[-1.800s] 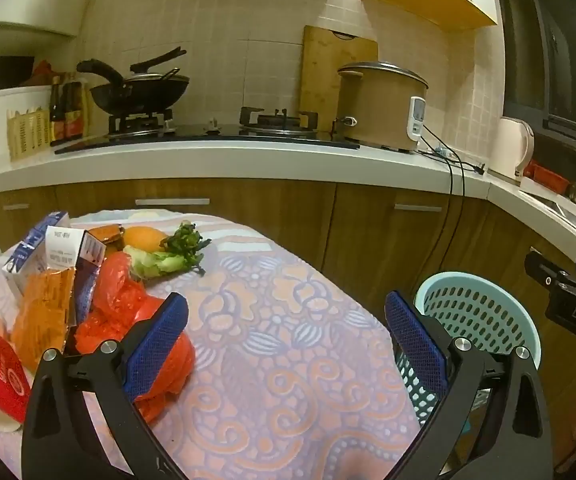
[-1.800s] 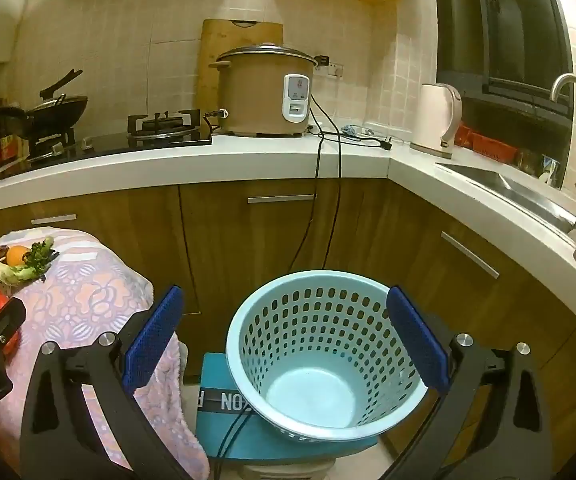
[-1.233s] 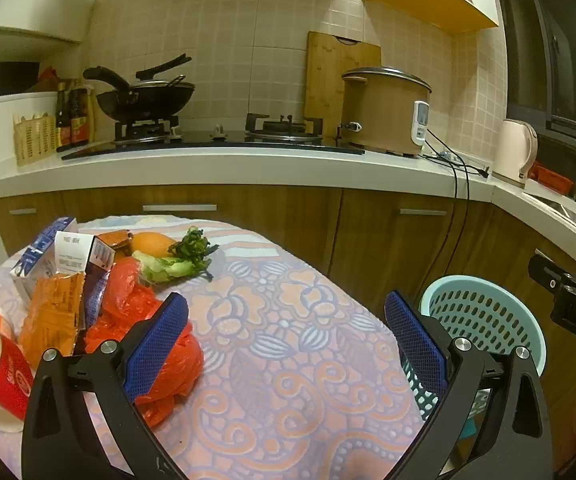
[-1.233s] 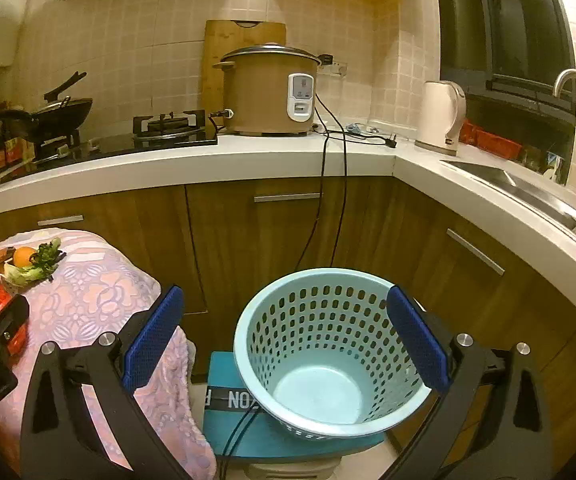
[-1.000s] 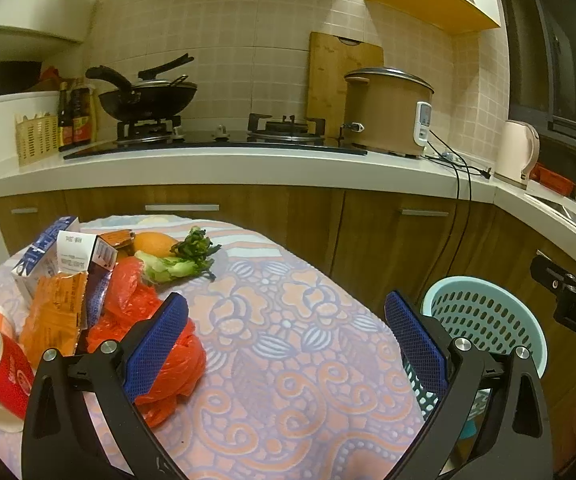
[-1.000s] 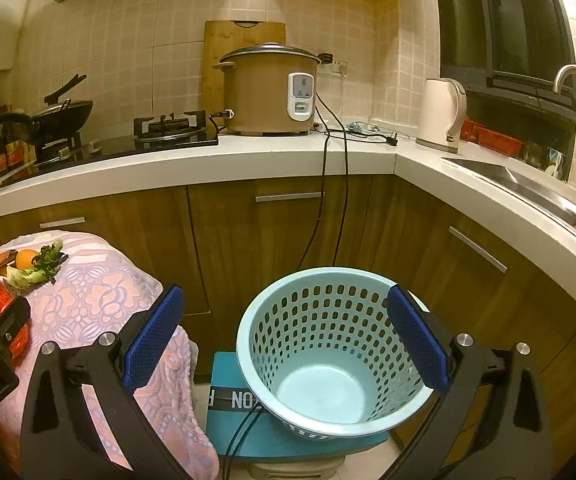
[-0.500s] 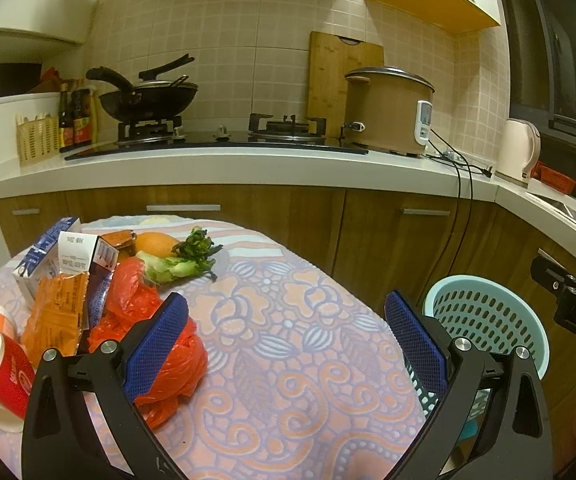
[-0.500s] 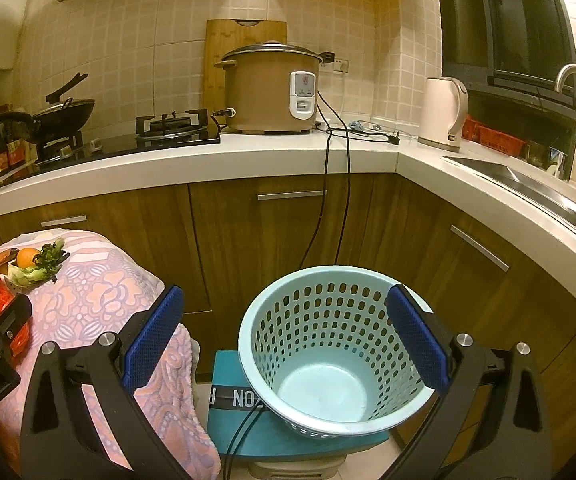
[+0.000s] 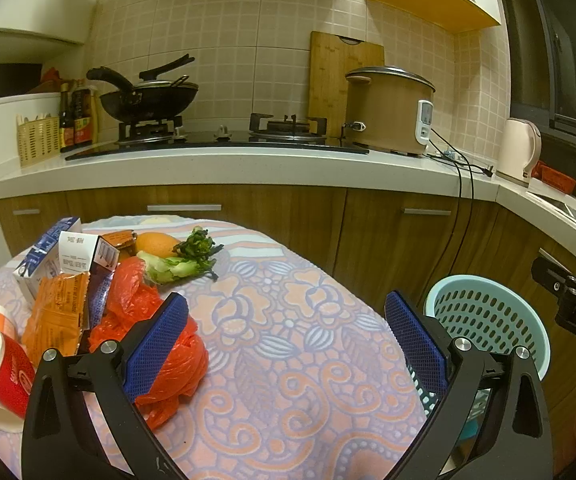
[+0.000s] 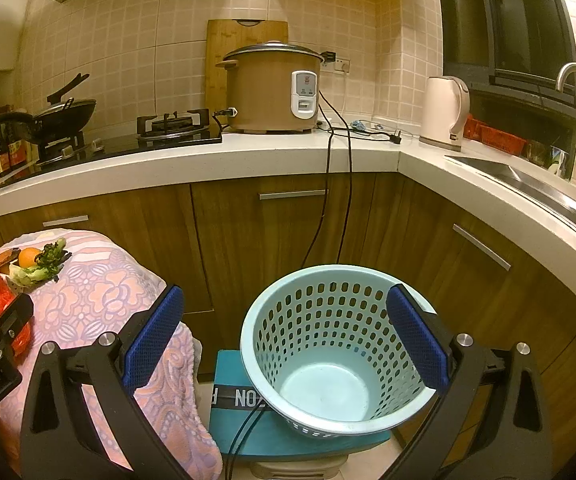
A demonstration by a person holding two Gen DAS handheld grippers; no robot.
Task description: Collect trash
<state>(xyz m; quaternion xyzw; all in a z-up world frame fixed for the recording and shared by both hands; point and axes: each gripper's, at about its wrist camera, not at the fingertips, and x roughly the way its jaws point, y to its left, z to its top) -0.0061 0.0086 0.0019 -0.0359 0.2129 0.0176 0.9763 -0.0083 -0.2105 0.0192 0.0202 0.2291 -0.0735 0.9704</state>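
Observation:
Trash lies at the left of a table with a patterned cloth (image 9: 288, 344): a crumpled red plastic bag (image 9: 176, 356), an orange packet (image 9: 58, 316), a red paper cup (image 9: 0, 368) and small cartons (image 9: 76, 256). My left gripper (image 9: 286, 336) is open and empty above the cloth, its left pad in front of the red bag. A light blue perforated basket (image 10: 327, 344) stands empty on a teal stool (image 10: 248, 432) right of the table; it also shows in the left wrist view (image 9: 487, 320). My right gripper (image 10: 284, 336) is open and empty, above the basket.
An orange (image 9: 156, 242) and a leafy green vegetable (image 9: 184, 260) lie at the table's far side. Behind run wooden cabinets and a white counter (image 10: 248, 156) with a wok (image 9: 148, 98), a rice cooker (image 10: 276, 88), a kettle (image 10: 443, 112) and a sink (image 10: 507, 176). Cords hang over the cabinet front.
Both grippers have drifted slightly back and up, so the table and the basket sit a little lower and farther in view. Both stay open. Nothing on the table has moved.

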